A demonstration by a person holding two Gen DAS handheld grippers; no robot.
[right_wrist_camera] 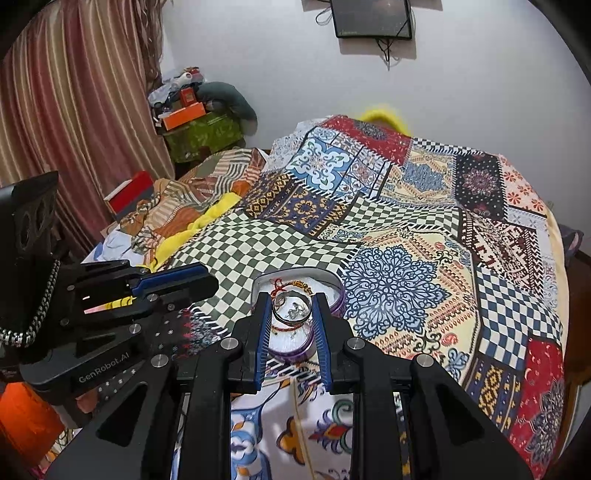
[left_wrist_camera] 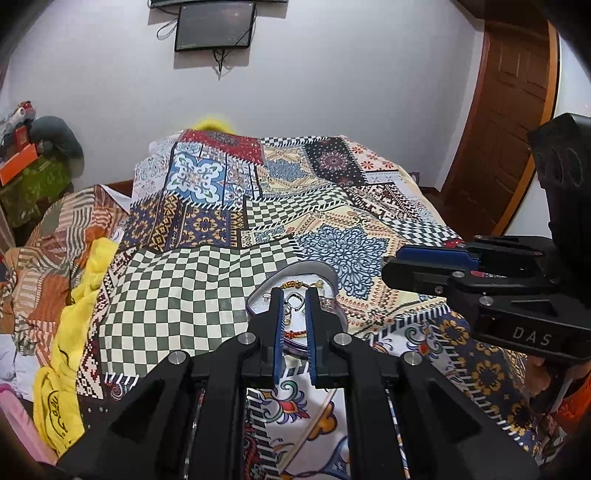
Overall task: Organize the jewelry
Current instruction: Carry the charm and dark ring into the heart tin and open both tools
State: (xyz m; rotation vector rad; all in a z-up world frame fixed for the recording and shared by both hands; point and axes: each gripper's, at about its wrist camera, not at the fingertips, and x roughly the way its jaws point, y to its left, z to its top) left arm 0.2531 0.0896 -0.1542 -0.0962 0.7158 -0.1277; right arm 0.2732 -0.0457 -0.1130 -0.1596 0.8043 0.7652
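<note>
A heart-shaped box (right_wrist_camera: 293, 355) with purple walls and a white inside sits on the patchwork quilt (right_wrist_camera: 388, 280). In it lie a silver bangle (right_wrist_camera: 291, 316), a red string bracelet (right_wrist_camera: 280, 326) and a brown beaded bracelet (right_wrist_camera: 301, 284). My right gripper (right_wrist_camera: 290, 295) hovers just in front of the box, jaws nearly together with nothing held. My left gripper (left_wrist_camera: 294, 291) hovers just before the same box (left_wrist_camera: 334, 308), also nearly closed and empty. Each gripper shows in the other's view, the right gripper (left_wrist_camera: 388, 264) at the right and the left gripper (right_wrist_camera: 212, 284) at the left.
The quilt covers a bed that stretches to the far wall. Yellow cloth (left_wrist_camera: 62, 369) and rumpled striped bedding (left_wrist_camera: 48, 251) lie along the left side. A wooden door (left_wrist_camera: 509, 129) stands at the right, a dark screen (left_wrist_camera: 214, 26) hangs on the wall, and curtains (right_wrist_camera: 74, 110) hang at the left.
</note>
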